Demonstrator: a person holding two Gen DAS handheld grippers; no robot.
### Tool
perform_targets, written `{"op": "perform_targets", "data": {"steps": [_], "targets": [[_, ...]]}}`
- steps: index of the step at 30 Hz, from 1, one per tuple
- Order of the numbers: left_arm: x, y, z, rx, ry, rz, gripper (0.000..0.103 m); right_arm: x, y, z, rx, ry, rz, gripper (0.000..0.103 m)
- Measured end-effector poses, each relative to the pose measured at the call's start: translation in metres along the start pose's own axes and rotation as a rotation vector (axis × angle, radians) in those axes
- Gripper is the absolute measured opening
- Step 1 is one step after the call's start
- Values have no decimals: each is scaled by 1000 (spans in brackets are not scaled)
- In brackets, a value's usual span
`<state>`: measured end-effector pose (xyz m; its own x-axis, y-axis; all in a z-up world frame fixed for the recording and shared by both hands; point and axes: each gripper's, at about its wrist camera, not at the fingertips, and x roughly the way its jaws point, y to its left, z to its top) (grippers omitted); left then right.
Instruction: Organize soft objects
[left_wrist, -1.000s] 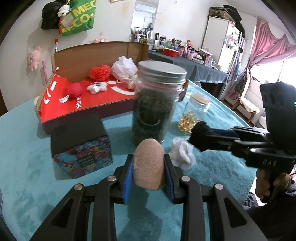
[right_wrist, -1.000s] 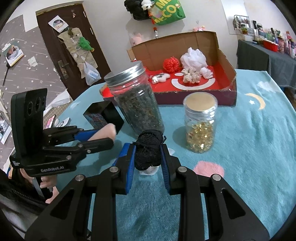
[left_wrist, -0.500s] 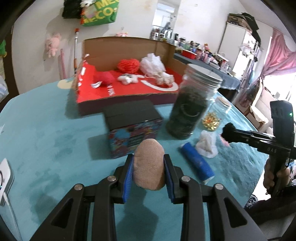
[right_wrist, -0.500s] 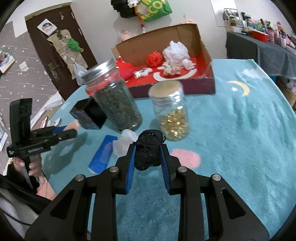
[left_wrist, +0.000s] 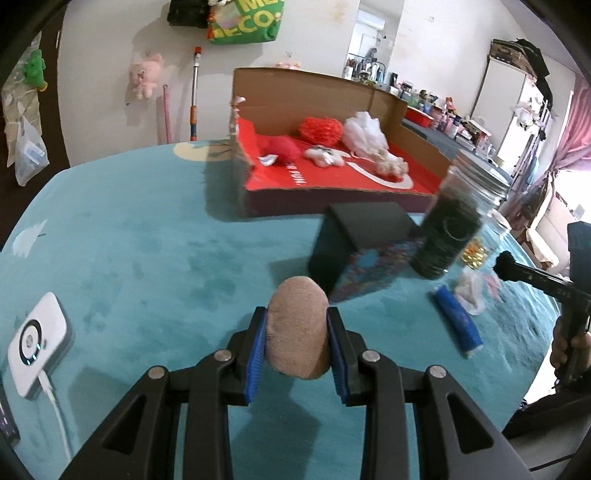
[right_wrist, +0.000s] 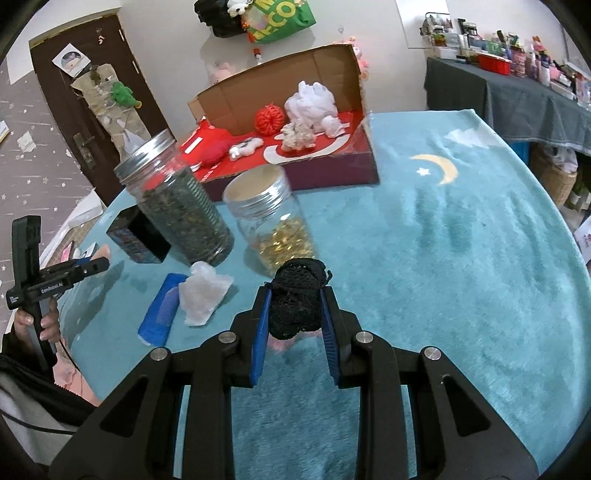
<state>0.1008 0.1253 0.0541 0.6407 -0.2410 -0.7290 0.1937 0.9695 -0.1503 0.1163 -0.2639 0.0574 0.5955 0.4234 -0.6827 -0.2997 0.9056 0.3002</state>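
Each gripper is clamped on a soft piece, the left gripper (left_wrist: 295, 345) on a tan pad (left_wrist: 297, 328), the right gripper (right_wrist: 294, 314) on a black mesh ball (right_wrist: 297, 295), both held clear of the counter (right_wrist: 461, 258), likely for carrying to the cardboard box (left_wrist: 314, 122) ahead.

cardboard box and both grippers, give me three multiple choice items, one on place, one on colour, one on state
1. Where is the red yarn ball?
A. inside the cardboard box
B. beside the blue roll
C. on a jar lid

2. What colour is the mesh ball in the right gripper?
A. white
B. black
C. red

3. What state is the left gripper in?
A. open, nothing in it
B. lying on the table
C. shut on the tan plush ball

Key: 1 A, it sits on the box's red floor; 2 B, dark netting between the pads; 3 C, both pads press its sides.
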Motion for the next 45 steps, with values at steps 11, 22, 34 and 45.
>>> {"op": "perform_targets", "data": {"steps": [11,22,34,45], "targets": [[21,27,35,54,-9,-32,33,12,-29,21,22,15,26,25],[42,26,69,126,4,-92,33,27,-47,56,-11,31,56,25],[46,17,99,165,6,-123,33,36,-36,90,-85,34,100,25],[74,-16,144,187,79,-99,33,55,1,146,-203,41,47,25]]}}
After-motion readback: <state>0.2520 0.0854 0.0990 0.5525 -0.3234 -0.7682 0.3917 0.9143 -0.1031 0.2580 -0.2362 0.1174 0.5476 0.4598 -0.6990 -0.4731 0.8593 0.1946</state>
